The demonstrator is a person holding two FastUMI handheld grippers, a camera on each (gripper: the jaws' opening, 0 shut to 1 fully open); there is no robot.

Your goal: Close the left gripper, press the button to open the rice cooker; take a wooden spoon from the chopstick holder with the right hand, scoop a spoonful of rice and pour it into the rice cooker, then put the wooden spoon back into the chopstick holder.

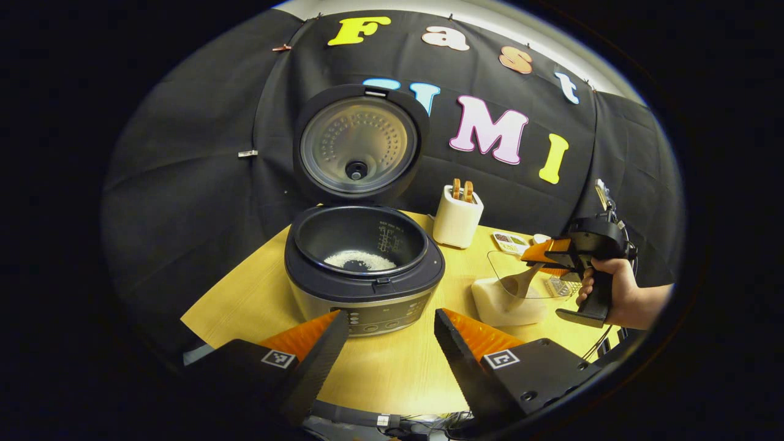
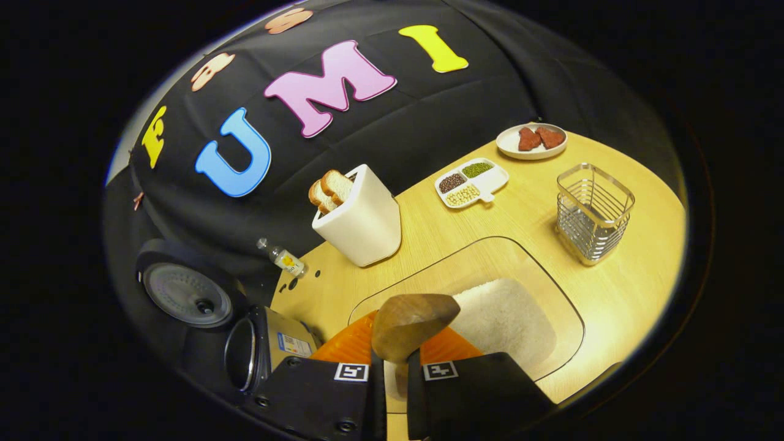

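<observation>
Right claw gripping wooden spoon above rice

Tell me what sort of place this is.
Probably a mock kitchen set up in a recording booth: a wooden table backed by black cloth carries an open rice cooker, a white toaster with bread slices, and a wire chopstick holder.
</observation>
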